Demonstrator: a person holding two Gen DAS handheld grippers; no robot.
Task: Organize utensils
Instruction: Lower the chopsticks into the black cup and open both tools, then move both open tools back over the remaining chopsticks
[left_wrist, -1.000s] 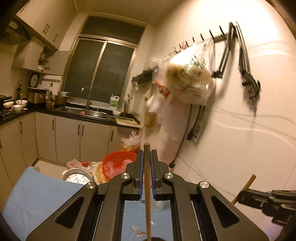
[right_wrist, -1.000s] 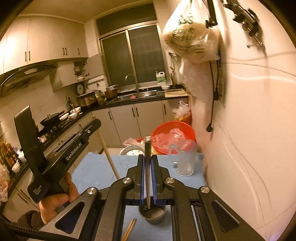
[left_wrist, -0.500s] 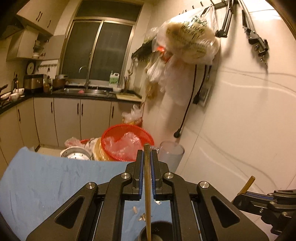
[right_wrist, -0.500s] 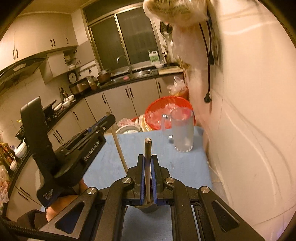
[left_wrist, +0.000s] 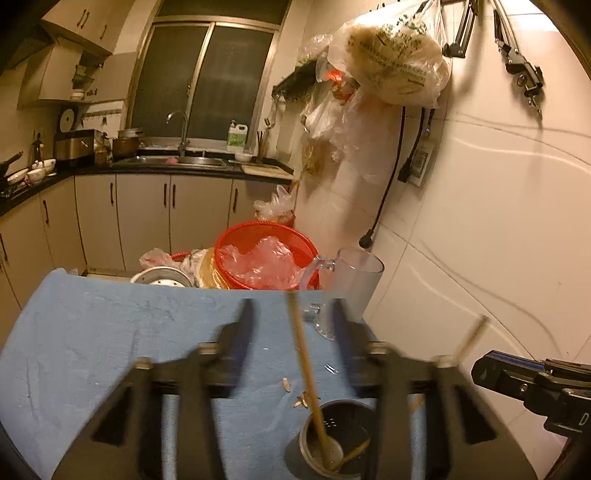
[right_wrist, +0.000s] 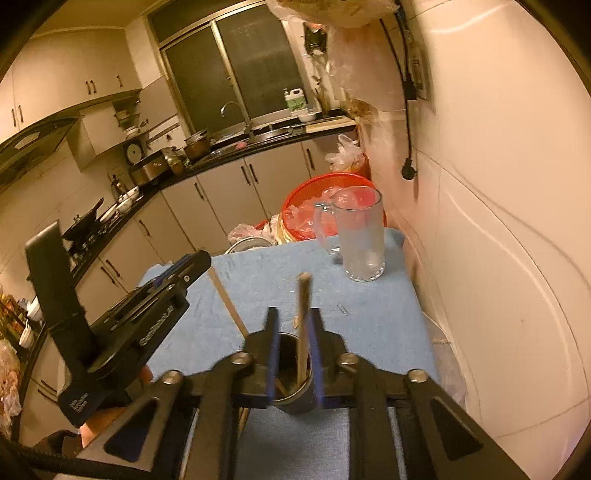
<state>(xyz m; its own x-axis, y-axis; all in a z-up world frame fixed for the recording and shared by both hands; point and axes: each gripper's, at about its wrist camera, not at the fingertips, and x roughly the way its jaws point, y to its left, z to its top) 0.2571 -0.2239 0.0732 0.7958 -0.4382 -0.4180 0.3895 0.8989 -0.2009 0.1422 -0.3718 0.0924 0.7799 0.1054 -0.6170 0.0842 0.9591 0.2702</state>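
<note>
Wooden chopstick (left_wrist: 303, 354) stood loose between the left gripper's (left_wrist: 291, 314) wide-open fingers, tip down in the metal holder (left_wrist: 334, 439) at about 5 o'clock. Right gripper (right_wrist: 292, 325) was spread too, around a second stick (right_wrist: 303, 325) in that same holder.

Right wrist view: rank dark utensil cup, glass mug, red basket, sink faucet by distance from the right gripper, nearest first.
1. Dark utensil cup: right between the open fingers of the right gripper, chopstick standing in it.
2. Glass mug: ahead and right, on the blue cloth's far end.
3. Red basket: just behind the mug, beyond the table edge.
4. Sink faucet: farthest, at the window counter.
</note>
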